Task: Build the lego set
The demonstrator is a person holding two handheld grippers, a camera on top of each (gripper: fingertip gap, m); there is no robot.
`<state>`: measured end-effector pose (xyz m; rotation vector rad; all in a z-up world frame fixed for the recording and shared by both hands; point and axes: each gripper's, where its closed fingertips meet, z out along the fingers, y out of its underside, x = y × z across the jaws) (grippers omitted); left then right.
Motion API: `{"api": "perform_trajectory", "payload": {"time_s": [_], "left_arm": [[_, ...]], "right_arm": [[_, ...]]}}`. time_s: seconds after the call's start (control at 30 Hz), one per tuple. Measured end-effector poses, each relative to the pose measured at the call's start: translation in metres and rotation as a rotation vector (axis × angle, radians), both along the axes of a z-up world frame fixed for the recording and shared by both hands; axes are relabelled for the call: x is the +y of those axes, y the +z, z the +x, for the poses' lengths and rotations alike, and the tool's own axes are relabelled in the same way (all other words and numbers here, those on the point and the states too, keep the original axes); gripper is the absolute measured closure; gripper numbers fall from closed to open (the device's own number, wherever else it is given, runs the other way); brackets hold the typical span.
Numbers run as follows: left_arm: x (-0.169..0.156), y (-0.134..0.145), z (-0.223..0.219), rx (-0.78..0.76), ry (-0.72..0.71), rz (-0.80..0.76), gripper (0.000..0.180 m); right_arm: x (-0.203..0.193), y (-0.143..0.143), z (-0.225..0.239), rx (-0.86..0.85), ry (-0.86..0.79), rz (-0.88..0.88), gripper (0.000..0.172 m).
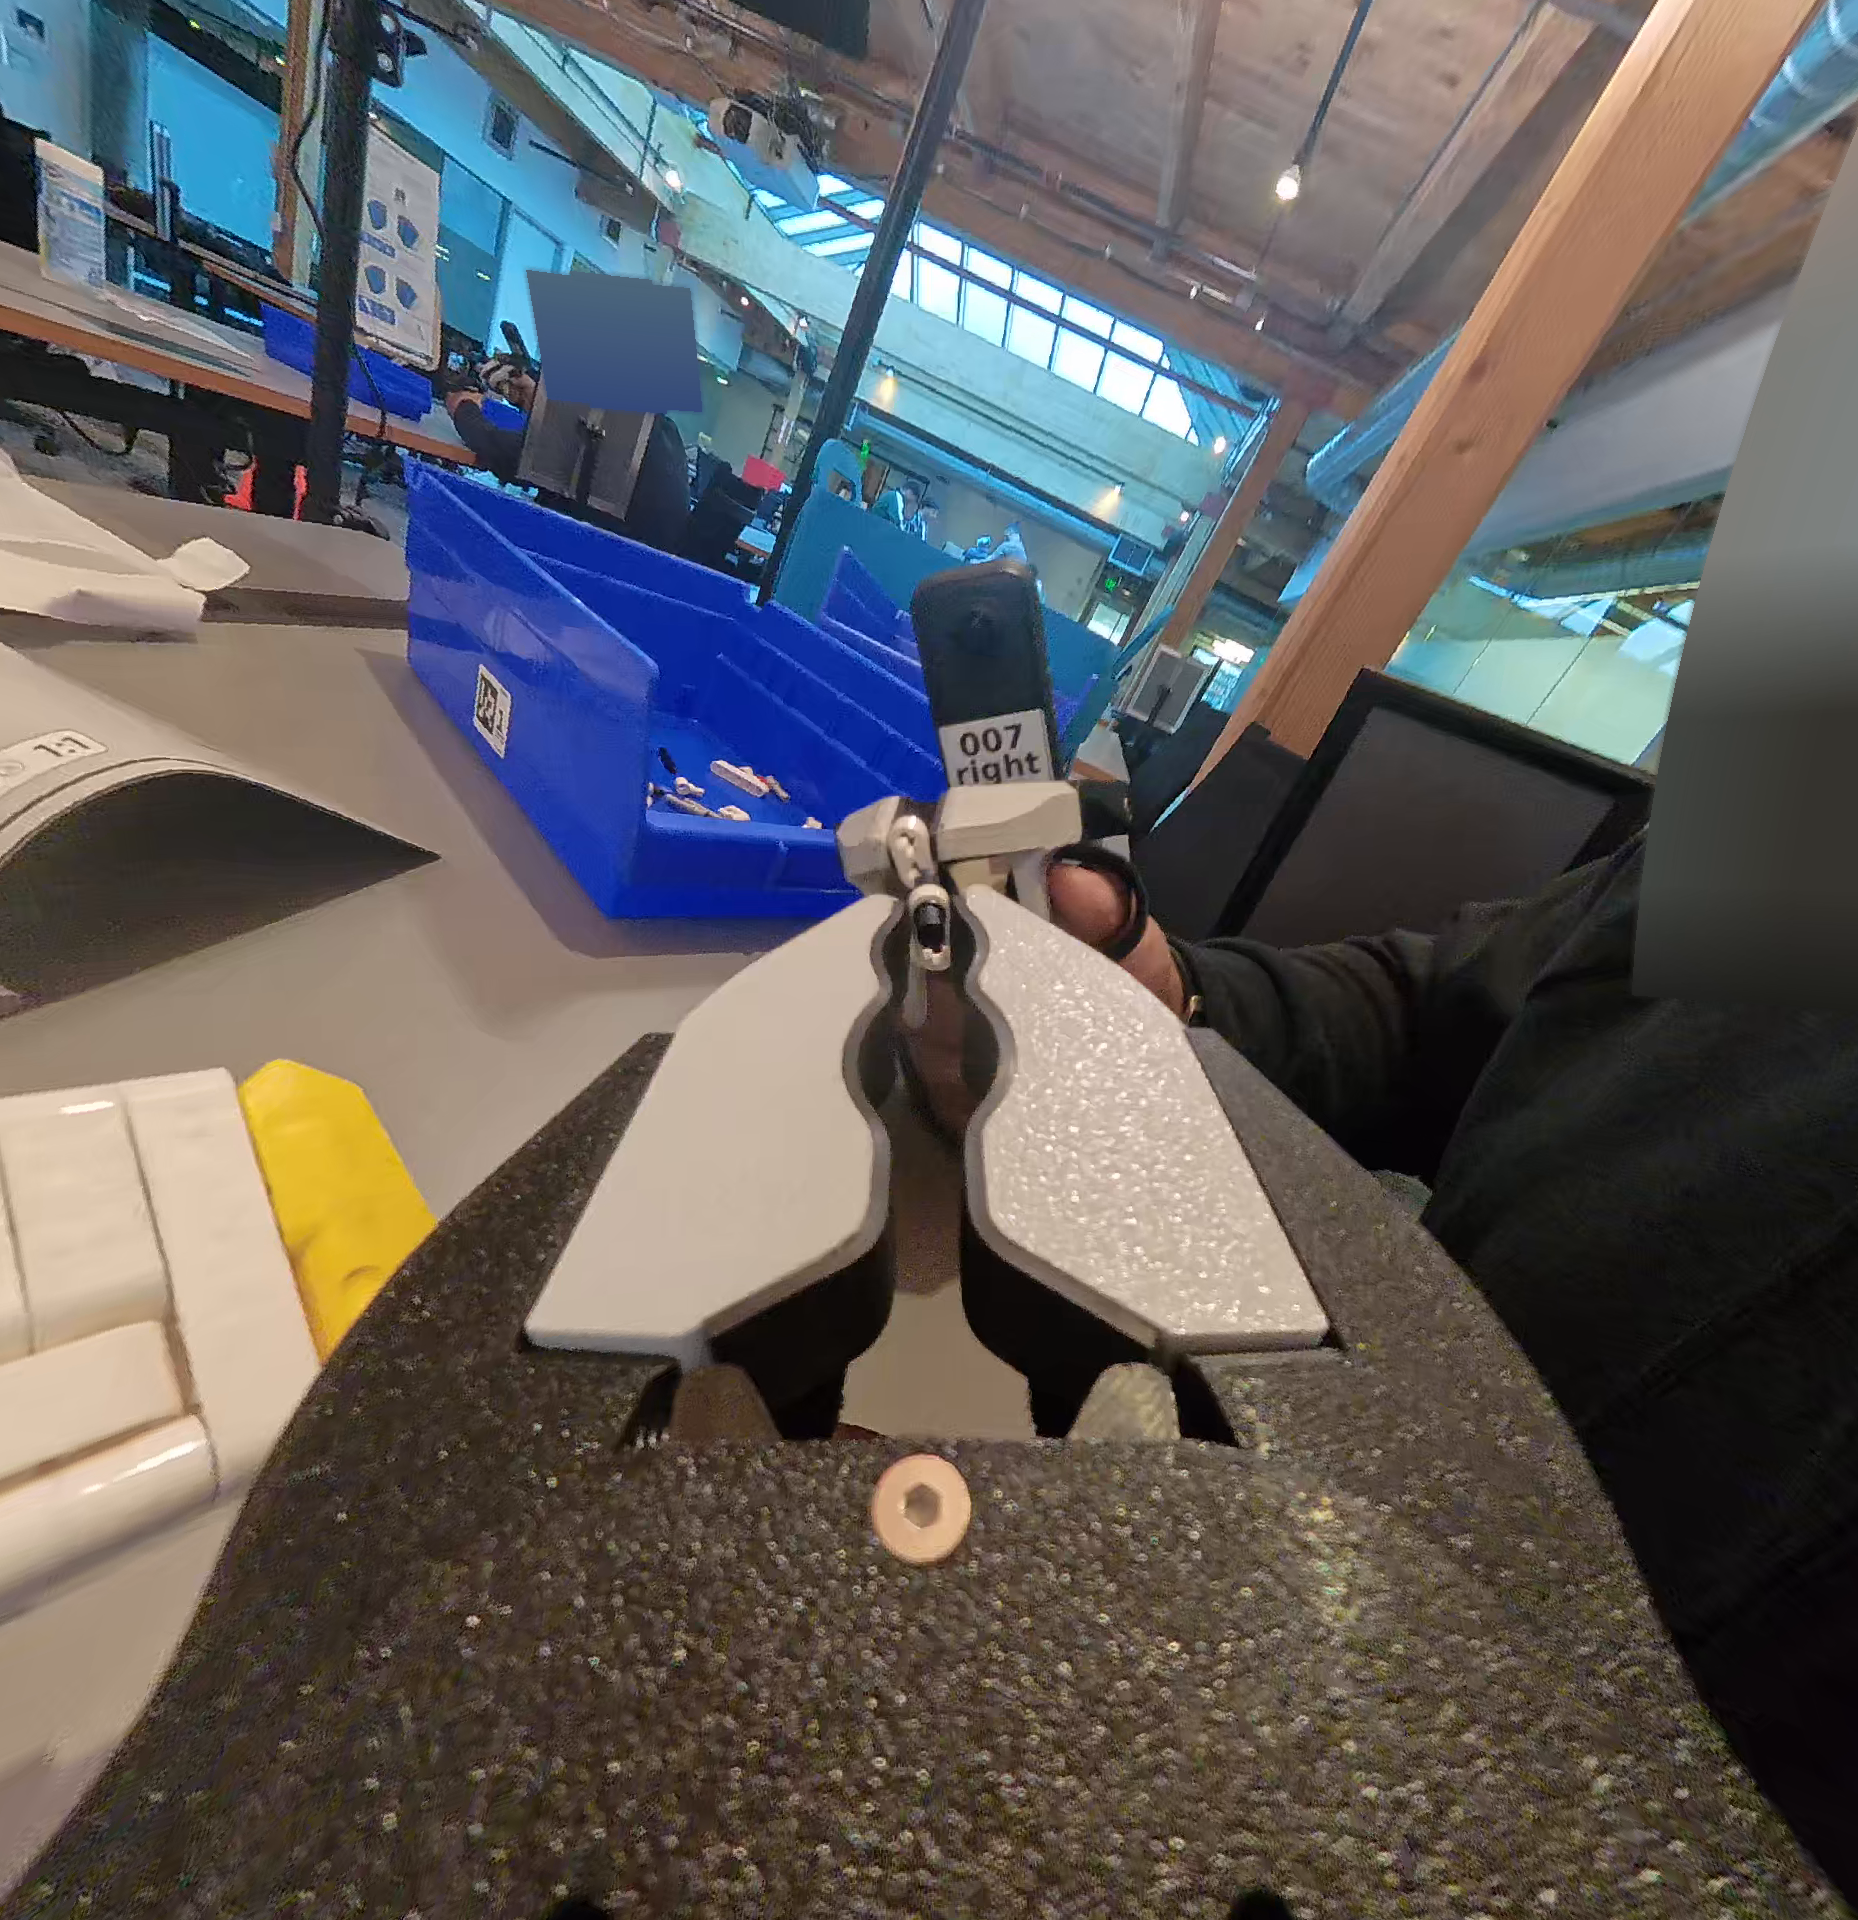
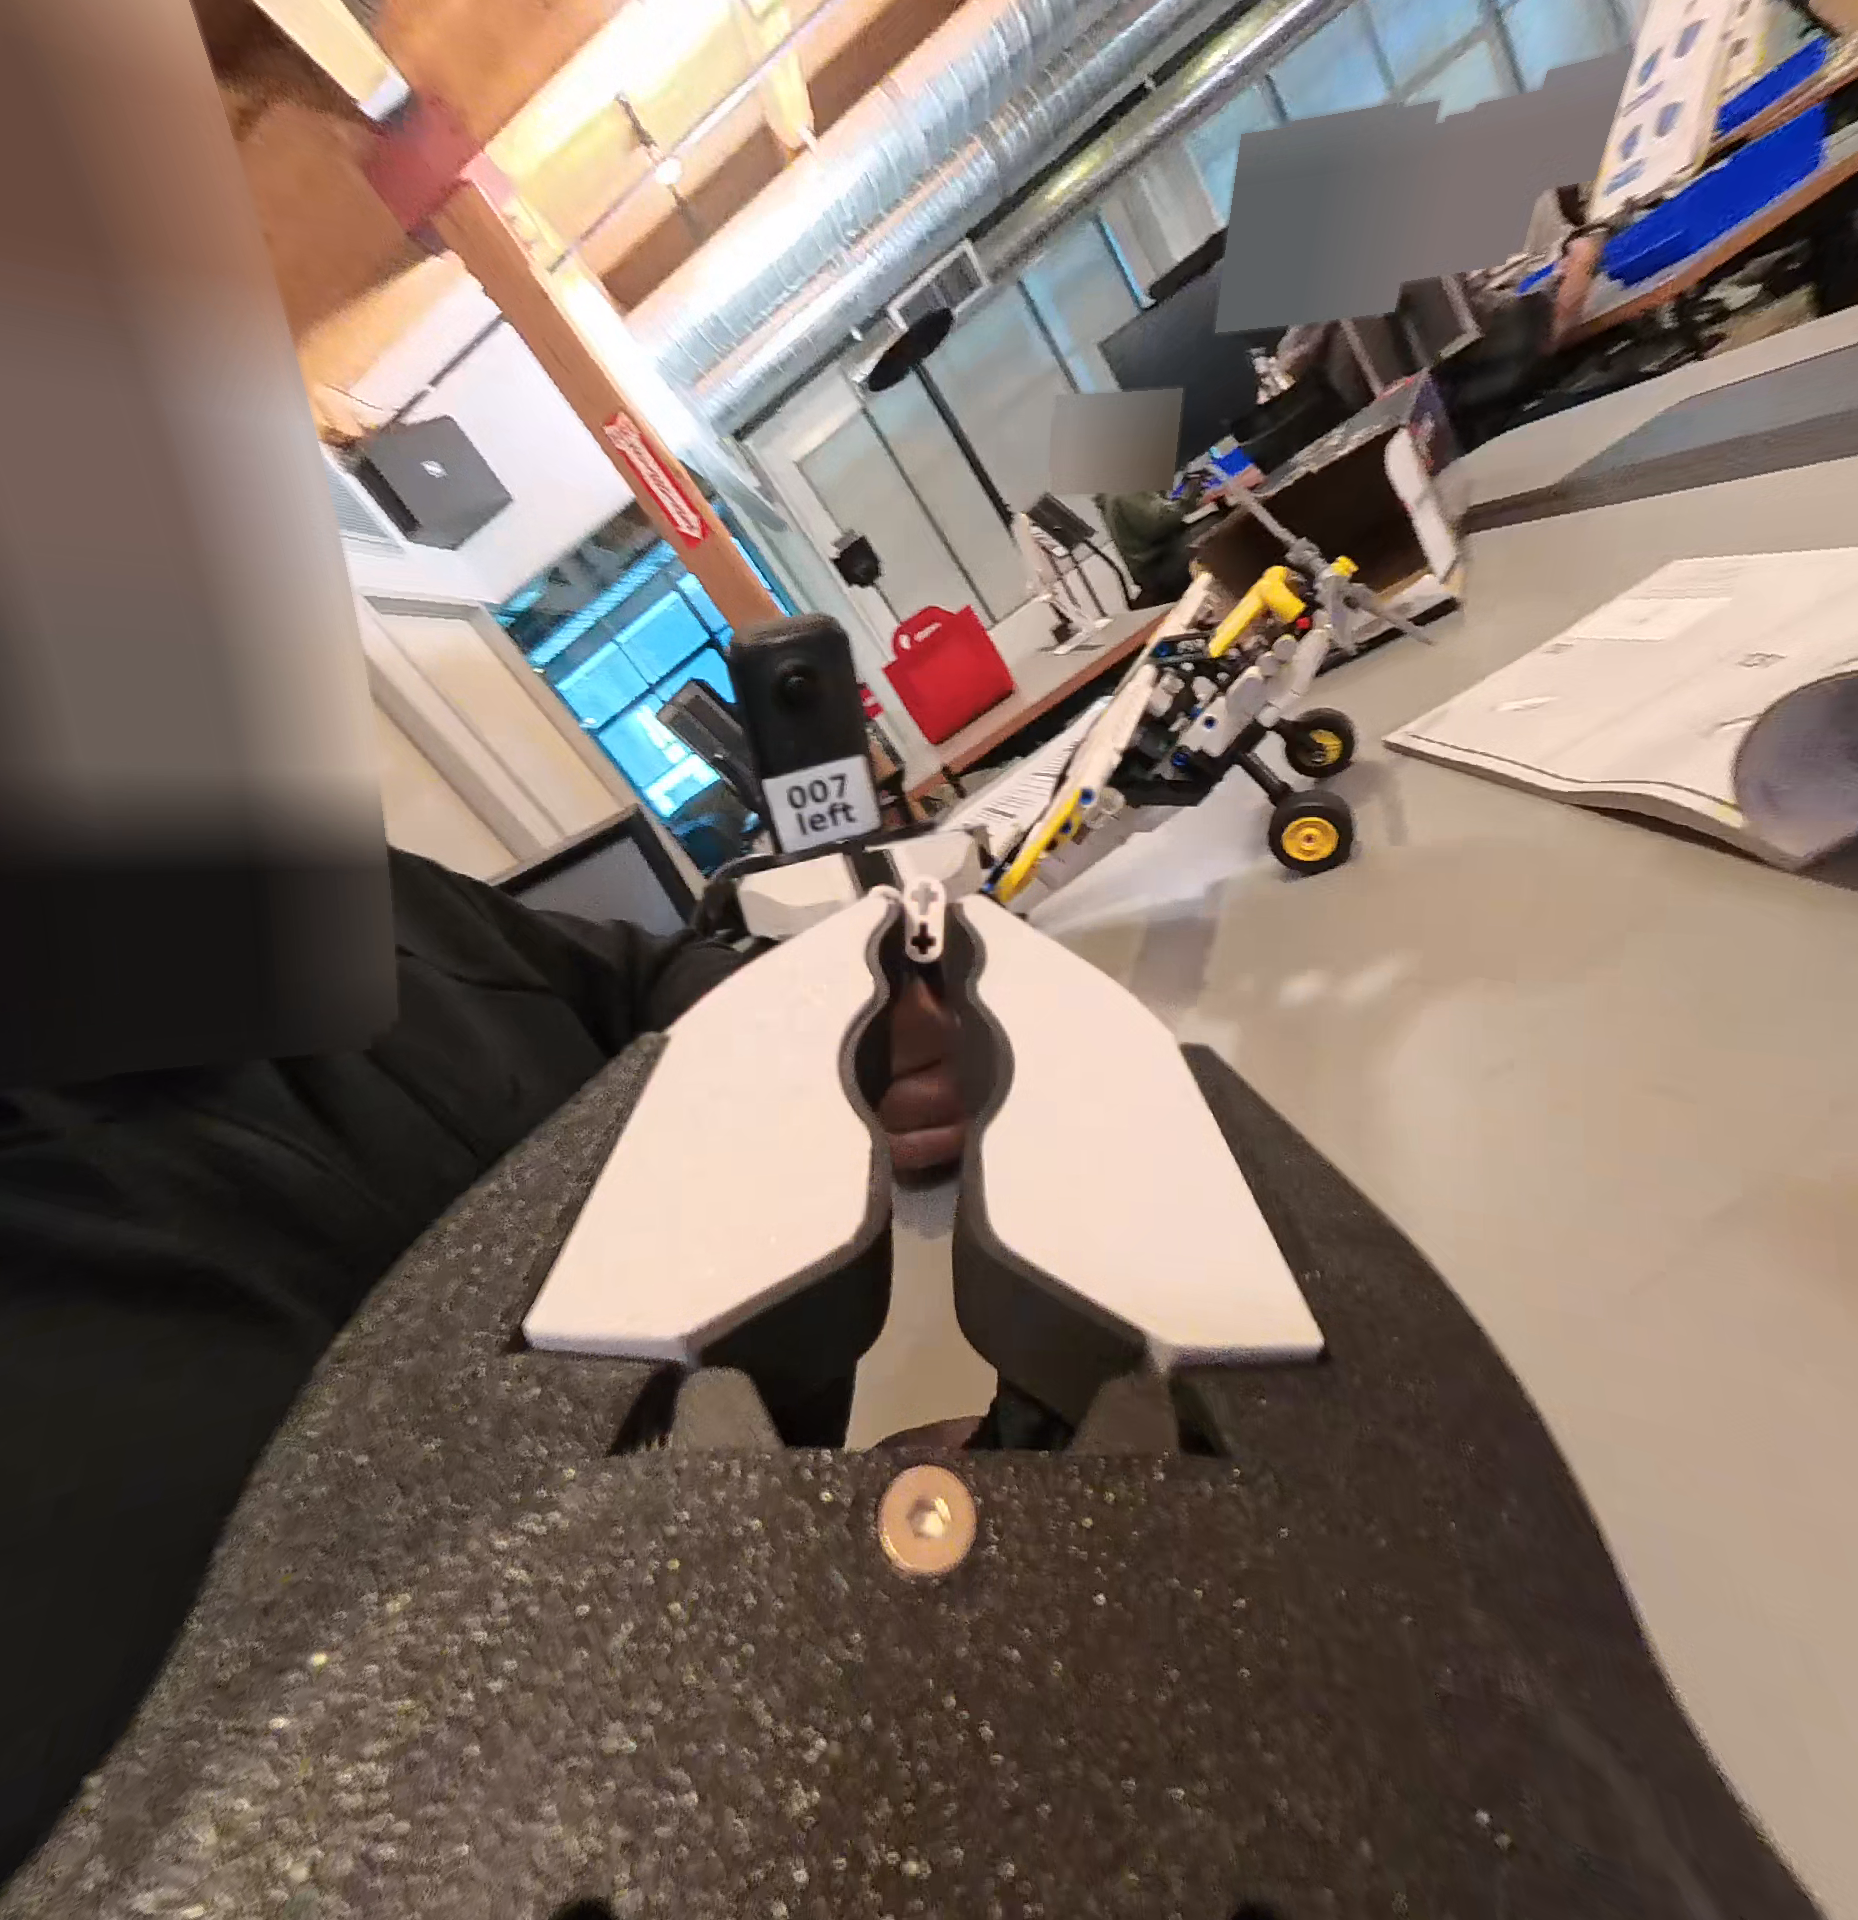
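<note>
Matt grey surface (image 1: 405,997) carries a glossy blue plastic bin (image 1: 551,707) and a glossy white-and-yellow plastic block model (image 1: 125,1278). Left gripper (image 1: 930,925) and right gripper (image 2: 923,928): grainy matt grey plastic jaws clamp small smooth white plastic connector pieces (image 1: 926,930); bodies of rough, speckled black.

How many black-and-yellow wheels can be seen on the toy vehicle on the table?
2: one black-tyred, yellow-hubbed wheel nearer the camera, another just behind it, both at the brick-built vehicle's right end. More may be hidden behind its body.
</note>
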<state>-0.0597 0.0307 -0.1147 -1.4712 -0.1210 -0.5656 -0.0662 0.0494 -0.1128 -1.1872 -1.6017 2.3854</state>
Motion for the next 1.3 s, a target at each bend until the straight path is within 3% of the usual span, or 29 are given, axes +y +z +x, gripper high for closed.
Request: {"api": "perform_trajectory", "payload": {"time_s": [0.47, 1.07, 1.3], "left_arm": [[-0.003, 0.004, -0.001, -0.085, -0.028, 0.029, 0.173], [-0.002, -0.002, 0.008, -0.092, -0.116, -0.017, 0.174], [-0.003, -0.014, 0.02, 0.023, -0.207, -0.11, 0.174]], "right_arm": [[-0.017, 0.004, 0.0, -0.016, 0.106, -0.089, 0.165], [-0.02, -0.002, 0.008, -0.02, 0.126, 0.002, 0.165], [-0.02, -0.015, 0.022, -0.031, 0.215, 0.176, 0.166]]}}
